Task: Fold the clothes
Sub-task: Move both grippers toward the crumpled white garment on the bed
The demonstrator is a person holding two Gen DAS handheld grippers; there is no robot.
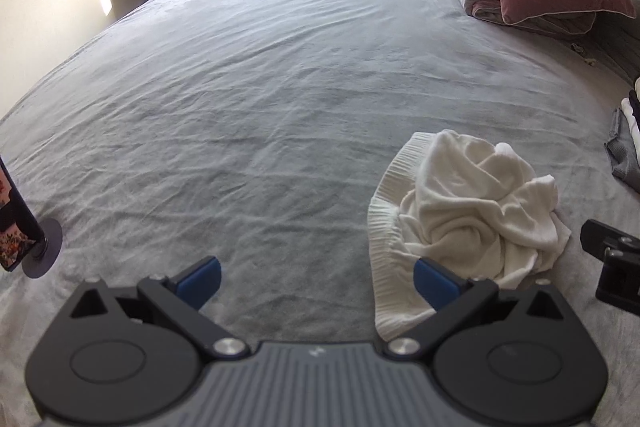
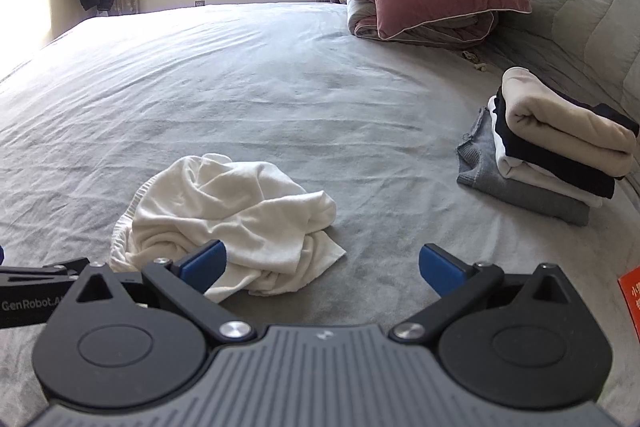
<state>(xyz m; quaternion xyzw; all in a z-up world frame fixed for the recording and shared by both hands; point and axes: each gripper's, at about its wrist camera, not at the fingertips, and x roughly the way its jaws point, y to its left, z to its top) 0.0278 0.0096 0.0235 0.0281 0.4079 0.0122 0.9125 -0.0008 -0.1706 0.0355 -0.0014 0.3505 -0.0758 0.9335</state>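
The white garment (image 2: pixel 224 223) lies crumpled in a heap on the grey bed sheet (image 2: pixel 280 99), and I place everything else from it. My left gripper (image 1: pixel 318 281) hovers just short of its ribbed hem, fingers spread wide and holding nothing; my right gripper (image 2: pixel 322 267) sits at its near side, equally wide and empty. The stack of 4 folded clothes (image 2: pixel 560 147) rests well off to its right. To do this well, I judge I should pinch 2 separate edges of the heap, lift, and shake it flat before any fold.
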